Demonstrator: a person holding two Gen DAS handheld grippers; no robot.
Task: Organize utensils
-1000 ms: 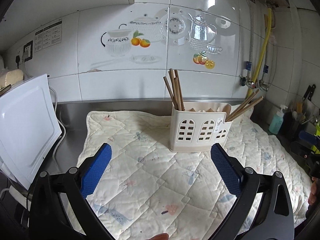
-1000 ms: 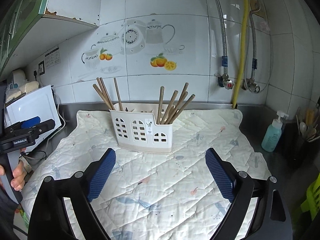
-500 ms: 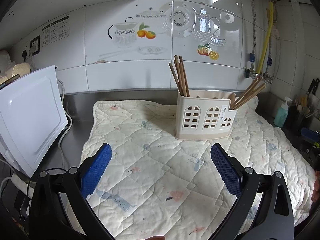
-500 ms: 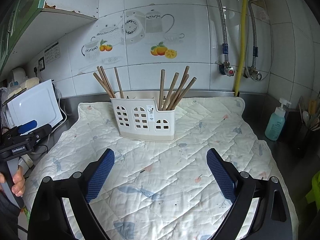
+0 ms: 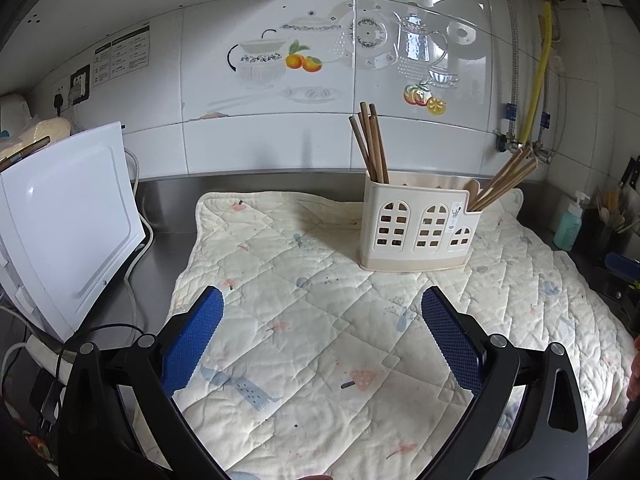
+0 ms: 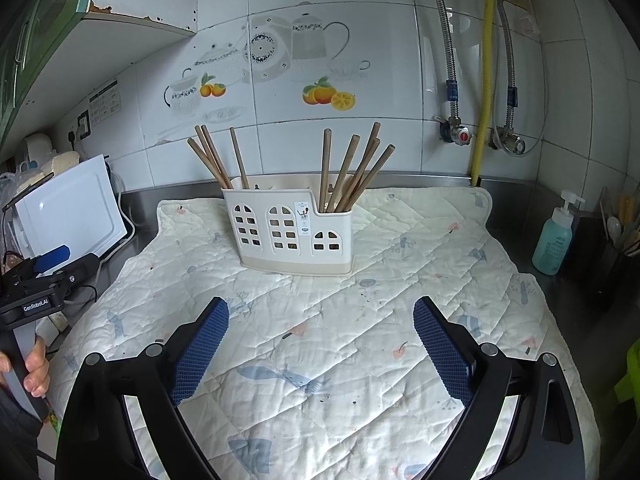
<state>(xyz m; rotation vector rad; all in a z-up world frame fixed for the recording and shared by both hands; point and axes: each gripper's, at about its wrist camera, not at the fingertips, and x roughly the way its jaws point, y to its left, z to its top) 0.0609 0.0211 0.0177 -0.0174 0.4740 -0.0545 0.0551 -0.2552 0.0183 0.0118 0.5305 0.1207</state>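
Observation:
A cream utensil holder (image 5: 418,226) with arched cut-outs stands upright on a quilted mat (image 5: 320,320). Wooden chopsticks (image 5: 370,144) lean in its left compartment and another bunch (image 5: 504,178) in its right one. In the right wrist view the holder (image 6: 290,232) shows the same two bunches, left (image 6: 216,158) and right (image 6: 352,170). My left gripper (image 5: 322,336) is open and empty, well short of the holder. My right gripper (image 6: 320,344) is open and empty too. The left gripper also shows at the right wrist view's left edge (image 6: 44,264).
A white appliance (image 5: 60,224) with cables stands left of the mat. A green soap bottle (image 6: 556,236) and a dark utensil pot (image 6: 620,248) stand at the right. The tiled wall carries a yellow hose (image 6: 482,72) and valves.
Both grippers have drawn back from the holder and tilted slightly; it looks smaller and farther in both views. Both stay open and empty.

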